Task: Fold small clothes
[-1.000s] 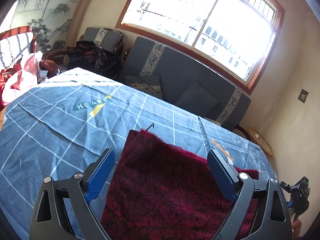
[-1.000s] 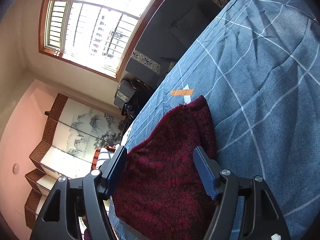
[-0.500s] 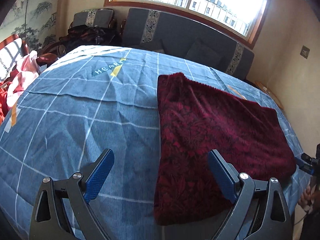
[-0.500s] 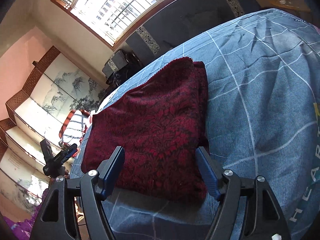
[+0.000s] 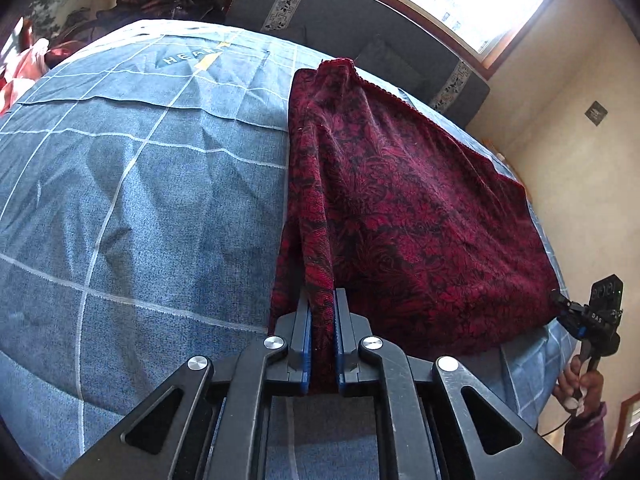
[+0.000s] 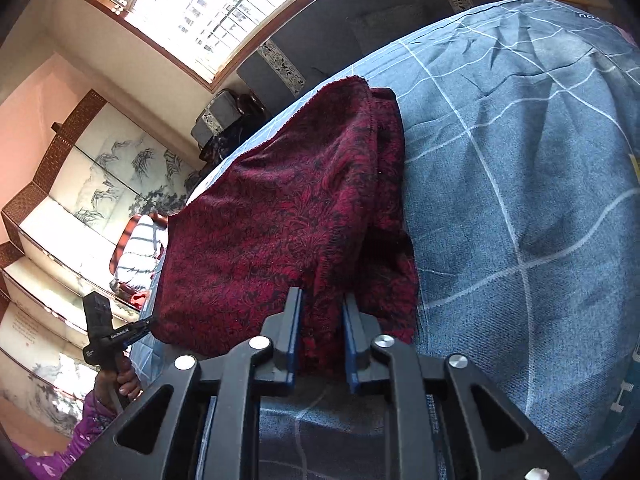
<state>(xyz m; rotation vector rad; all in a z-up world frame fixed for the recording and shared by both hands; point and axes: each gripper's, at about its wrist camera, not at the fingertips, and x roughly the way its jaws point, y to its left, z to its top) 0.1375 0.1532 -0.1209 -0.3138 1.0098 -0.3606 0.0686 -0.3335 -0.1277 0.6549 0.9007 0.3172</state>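
A dark red patterned cloth [image 5: 400,208] lies folded on a blue checked sheet [image 5: 140,200]. My left gripper [image 5: 322,300] is shut on the cloth's near left corner, and the fabric bunches up between its blue pads. In the right wrist view the same cloth [image 6: 288,208] spreads away to the left. The jaws of my right gripper [image 6: 320,300] are closing, with the near right corner pinched between the pads. Each gripper shows in the other's view: the right gripper [image 5: 558,299] at the cloth's far right corner, the left gripper [image 6: 151,322] at its left corner.
The blue sheet [image 6: 520,160] runs wide to either side of the cloth. A dark grey sofa [image 5: 340,8] stands behind under a bright window. A painted folding screen [image 6: 100,172] and a heap of clothes [image 5: 24,68] are at the left. A hand [image 5: 580,384] holds the right gripper.
Both grippers were open above the cloth. They have come down to its near edge and closed, each on one near corner, and the edge now bunches up.
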